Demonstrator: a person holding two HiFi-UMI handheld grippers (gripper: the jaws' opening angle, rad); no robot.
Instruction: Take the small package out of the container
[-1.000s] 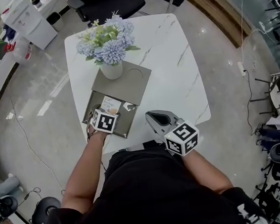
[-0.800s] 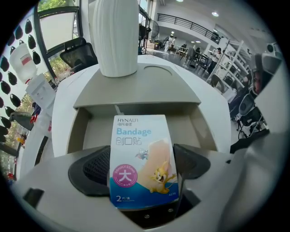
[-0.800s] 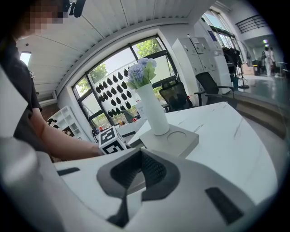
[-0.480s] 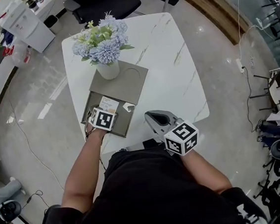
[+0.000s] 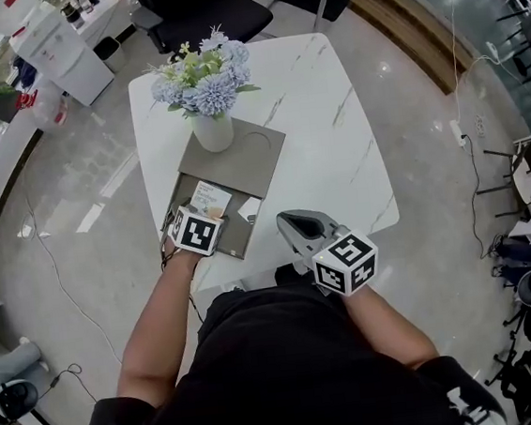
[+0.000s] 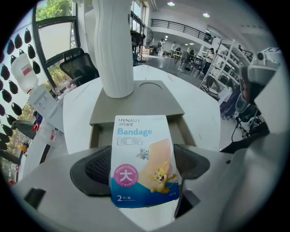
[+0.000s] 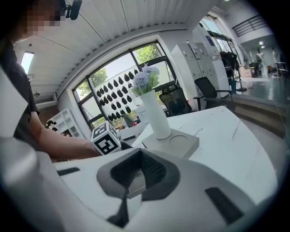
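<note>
A small white and blue bandage package [image 6: 140, 149] is pinched upright between the jaws of my left gripper [image 6: 145, 164]. In the head view the package [image 5: 211, 198] stands over the open drawer [image 5: 174, 203] of a flat grey container [image 5: 245, 154], just ahead of the left gripper [image 5: 205, 213]. The drawer [image 6: 177, 132] shows behind the package in the left gripper view. My right gripper [image 5: 292, 226] hovers at the table's near edge, right of the drawer, shut with nothing in it. In its own view the right gripper [image 7: 135, 176] shows its pads closed together.
A white vase [image 5: 213, 131] of blue flowers stands on the container's top. A small white packet [image 5: 246, 202] lies in the drawer's right part. The white marble table [image 5: 335, 152] extends to the right. Office chairs [image 5: 197, 11] stand beyond the table's far edge.
The head camera has shifted a little. The left gripper keeps its hold on the package over the drawer. The right gripper has not moved.
</note>
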